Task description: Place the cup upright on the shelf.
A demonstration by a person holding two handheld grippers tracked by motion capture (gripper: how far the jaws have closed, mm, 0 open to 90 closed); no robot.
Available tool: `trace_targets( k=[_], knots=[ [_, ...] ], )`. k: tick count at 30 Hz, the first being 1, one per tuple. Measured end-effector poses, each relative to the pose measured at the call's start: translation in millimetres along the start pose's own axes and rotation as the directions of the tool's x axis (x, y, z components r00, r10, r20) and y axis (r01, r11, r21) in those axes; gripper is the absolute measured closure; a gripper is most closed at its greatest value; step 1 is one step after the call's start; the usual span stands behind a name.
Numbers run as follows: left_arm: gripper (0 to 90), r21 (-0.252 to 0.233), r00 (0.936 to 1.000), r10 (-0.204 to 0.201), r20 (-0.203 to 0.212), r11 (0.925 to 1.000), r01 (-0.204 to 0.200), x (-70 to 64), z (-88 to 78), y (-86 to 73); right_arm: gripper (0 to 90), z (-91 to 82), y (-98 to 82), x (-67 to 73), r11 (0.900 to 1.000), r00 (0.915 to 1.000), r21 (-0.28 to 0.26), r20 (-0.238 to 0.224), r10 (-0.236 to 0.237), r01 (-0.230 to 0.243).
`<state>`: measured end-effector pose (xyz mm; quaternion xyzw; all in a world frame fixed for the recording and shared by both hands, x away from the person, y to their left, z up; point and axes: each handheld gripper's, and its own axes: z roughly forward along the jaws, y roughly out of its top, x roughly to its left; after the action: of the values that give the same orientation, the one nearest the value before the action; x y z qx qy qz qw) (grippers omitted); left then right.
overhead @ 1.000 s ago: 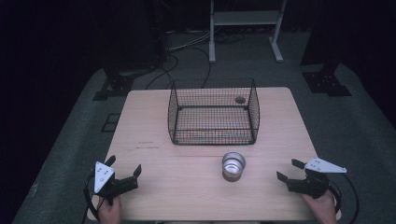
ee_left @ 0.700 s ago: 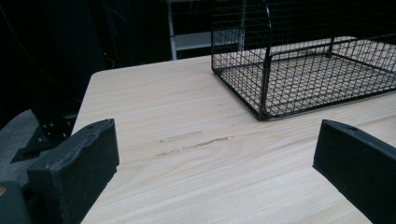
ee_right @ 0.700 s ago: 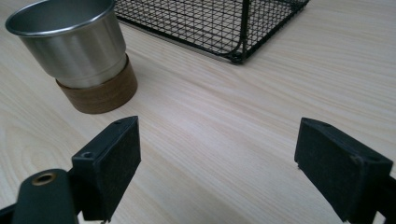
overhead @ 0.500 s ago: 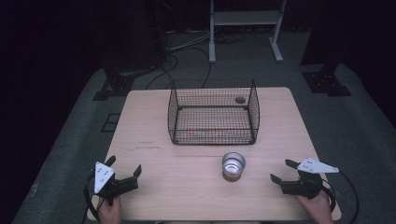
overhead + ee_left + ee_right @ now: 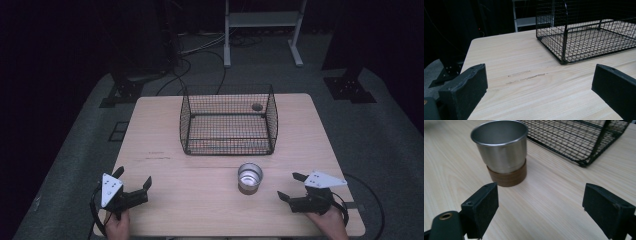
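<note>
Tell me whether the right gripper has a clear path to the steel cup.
Probably yes: the right gripper stands open, pointing toward the steel cup, with bare table between them. The wire basket sits behind, out of the way.

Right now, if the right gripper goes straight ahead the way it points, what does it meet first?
Probably the cup: it stands just ahead of the open right gripper, slightly off toward one jaw, nothing between. The basket lies farther.
</note>
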<state>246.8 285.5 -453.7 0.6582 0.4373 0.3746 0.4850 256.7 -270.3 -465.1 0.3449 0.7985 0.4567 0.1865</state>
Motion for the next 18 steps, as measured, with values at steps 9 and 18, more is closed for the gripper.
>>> trace_targets(
  k=[9, 18],
  knots=[
    [0.0, 0.001, 1.0000, 0.001, 0.003, 1.0000, -0.001, -0.7, 0.9, 0.0, 11.0, 10.6, 9.6, 12.5, 1.000, 0.9980, 0.005, -0.059, -0.023, 0.023],
    [0.0, -0.002, 1.0000, -0.003, 0.003, 1.0000, 0.003, -0.6, 1.2, 0.1, 9.0, 22.7, 15.5, 21.7, 0.999, 0.9954, 0.028, -0.090, -0.031, 0.034]
  ],
)
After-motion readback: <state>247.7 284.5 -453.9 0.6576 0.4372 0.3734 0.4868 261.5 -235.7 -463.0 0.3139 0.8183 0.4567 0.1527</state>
